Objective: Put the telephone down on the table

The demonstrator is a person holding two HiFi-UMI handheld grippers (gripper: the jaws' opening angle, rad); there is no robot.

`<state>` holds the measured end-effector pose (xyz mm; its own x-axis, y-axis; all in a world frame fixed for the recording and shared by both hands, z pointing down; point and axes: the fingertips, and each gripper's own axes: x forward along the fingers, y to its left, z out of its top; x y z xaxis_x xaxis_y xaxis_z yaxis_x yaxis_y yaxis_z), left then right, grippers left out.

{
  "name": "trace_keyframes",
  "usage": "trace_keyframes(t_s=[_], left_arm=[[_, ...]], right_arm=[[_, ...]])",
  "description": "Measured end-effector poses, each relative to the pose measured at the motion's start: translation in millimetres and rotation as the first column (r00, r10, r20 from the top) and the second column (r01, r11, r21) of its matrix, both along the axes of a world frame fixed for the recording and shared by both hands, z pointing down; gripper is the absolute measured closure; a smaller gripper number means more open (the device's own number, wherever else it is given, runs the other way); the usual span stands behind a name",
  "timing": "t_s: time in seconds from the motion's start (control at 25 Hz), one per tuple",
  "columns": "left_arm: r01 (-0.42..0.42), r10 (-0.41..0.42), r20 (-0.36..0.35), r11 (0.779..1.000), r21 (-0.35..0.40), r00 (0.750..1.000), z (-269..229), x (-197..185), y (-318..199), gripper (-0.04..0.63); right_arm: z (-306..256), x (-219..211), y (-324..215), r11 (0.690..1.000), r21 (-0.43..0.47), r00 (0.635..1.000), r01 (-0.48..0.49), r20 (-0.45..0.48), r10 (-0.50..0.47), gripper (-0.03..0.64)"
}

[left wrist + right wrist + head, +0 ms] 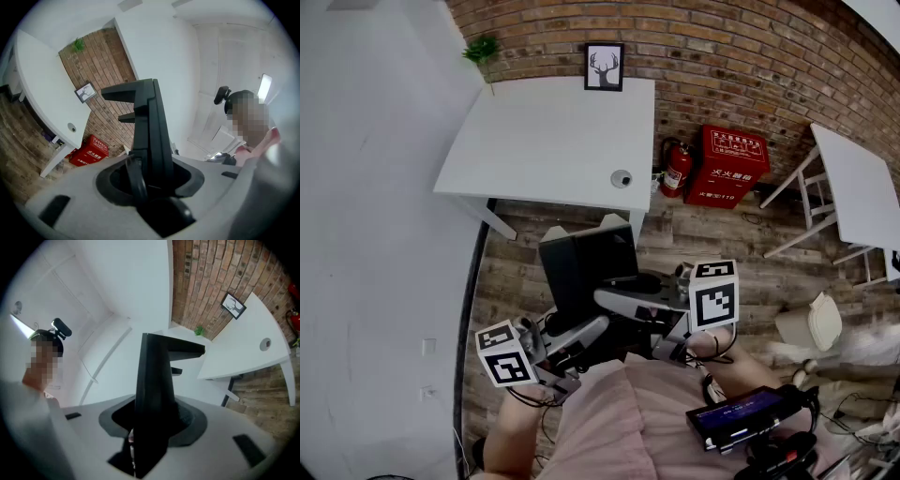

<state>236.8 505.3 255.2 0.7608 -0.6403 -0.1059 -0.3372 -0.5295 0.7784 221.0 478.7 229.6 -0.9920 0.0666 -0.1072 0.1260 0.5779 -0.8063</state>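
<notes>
- The person (609, 417) stood short of the white table (544, 141) with a gripper in each hand. Both were held about level and angled inward toward one another.
- The black telephone (586, 267) hung between them. The left gripper (584, 319) came at it from one side and the right gripper (614, 298) from the other. Both pairs of jaws were clamped on it, neither wide apart nor fully together.
- In the left gripper view the telephone (152, 131) rose as a dark slab straight out from between the jaws, and it (154, 390) did the same in the right gripper view. It was black on black, so I could not trace where a pad ended and the casing began.
- Its long axis seemed to run out along the jaws and past their tips. It looked to be standing on edge rather than lying flat.
- The table lay ahead of the jaw tips and well apart from them, with bare floorboards (581, 211) between.
- The near part of the tabletop was bare. A small round cable port (622, 178) sat near one front corner, and a framed picture (604, 67) stood at the far edge.
- Neither hand was clearly nearer the table, since the load was shared. To my eye both grippers would have to travel forward together until the telephone was over the bare top. A lone release would likely let it swing.
</notes>
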Motion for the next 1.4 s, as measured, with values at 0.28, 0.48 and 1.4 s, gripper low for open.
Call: trace_keyframes(t_s=[0.28, 0.48, 1.4], left_arm=[[0.002, -0.002, -0.001, 1.000, -0.004, 1.000, 2.8, 1.3, -2.1, 0.431], [0.000, 0.000, 0.001, 1.000, -0.015, 1.000, 6.1, 2.9, -8.3, 0.431], [0.143, -0.145, -0.026, 0.988, -0.057, 0.989, 27.6, 25.7, -57.5, 0.430]], right_arm=[[2.6, 1.1, -2.1, 1.000, -0.004, 1.000, 0.003, -0.001, -0.003, 0.446], [6.0, 2.4, -8.6, 1.000, -0.013, 1.000, 0.006, -0.003, -0.006, 0.446], [29.6, 21.0, -57.1, 0.988, -0.074, 0.990, 0.133, -0.027, -0.135, 0.446]])
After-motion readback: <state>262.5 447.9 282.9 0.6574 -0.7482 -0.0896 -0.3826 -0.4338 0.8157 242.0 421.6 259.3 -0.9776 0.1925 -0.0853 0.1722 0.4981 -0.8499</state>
